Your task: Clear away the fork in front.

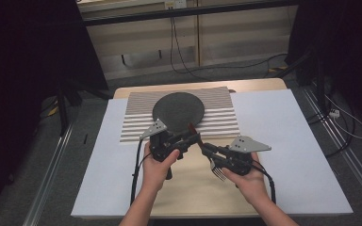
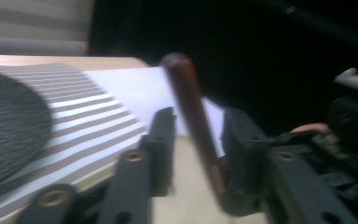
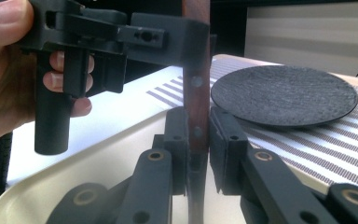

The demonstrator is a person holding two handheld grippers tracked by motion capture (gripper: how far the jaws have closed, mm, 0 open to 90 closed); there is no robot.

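From the high view, a person holds both grippers just above a cream tray (image 1: pixel 193 188) on the near part of the table (image 1: pixel 283 141), in front of a striped mat (image 1: pixel 221 106) carrying a dark round plate (image 1: pixel 178 110). A fork (image 1: pixel 207 153) with a wooden handle runs between the two tools. Its tines hang just below the right gripper (image 1: pixel 209 149), while the reddish handle end rises toward the left gripper (image 1: pixel 194 137). The long axis slants from near right up to far left, handle end toward the plate.

In the left gripper view, the handle (image 2: pixel 193 121) stands between this gripper's black jaws, tilted, its rounded end pointing up and away. The jaws sit narrow around it, yet a sliver of gap shows on the left side and the picture is blurred, so I cannot tell whether they press it.

In the right gripper view, the jaws are closed on the riveted handle (image 3: pixel 196 100), which stands upright between them. Higher up, the left gripper (image 3: pixel 177 39) and the left hand (image 3: pixel 9 70) meet the same handle.

This looks like a hand-over. To do it well, one tool should keep a firm hold until the other's grip is sure, and the release should come with the fork low over the tray.
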